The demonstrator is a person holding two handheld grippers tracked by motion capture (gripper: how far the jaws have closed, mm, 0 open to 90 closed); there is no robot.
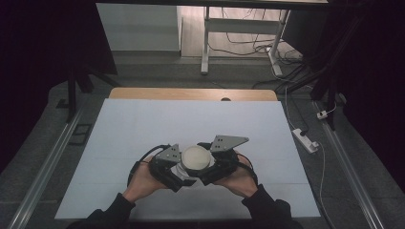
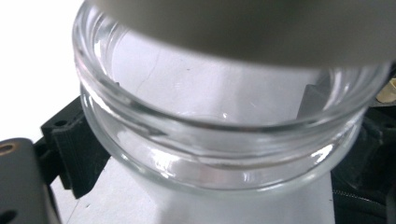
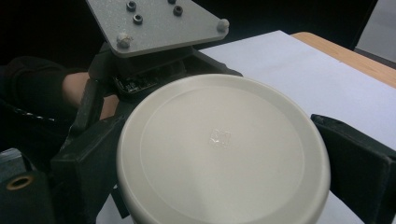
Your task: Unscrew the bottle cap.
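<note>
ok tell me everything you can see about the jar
The jar is clear glass with a thick rounded rim and a ridged neck, and looks empty. A round, flat, cream lid that looks like plastic sits on top, with a small moulded mark at its centre. The jar is held upright near the front of the white table. The left gripper clamps the glass body and the right gripper grips the lid's edge from both sides.

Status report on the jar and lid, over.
Left gripper clamped on glass jar. Right gripper closed around cream lid. Lid sits on jar. White table cover around them, nothing obstructing.
</note>
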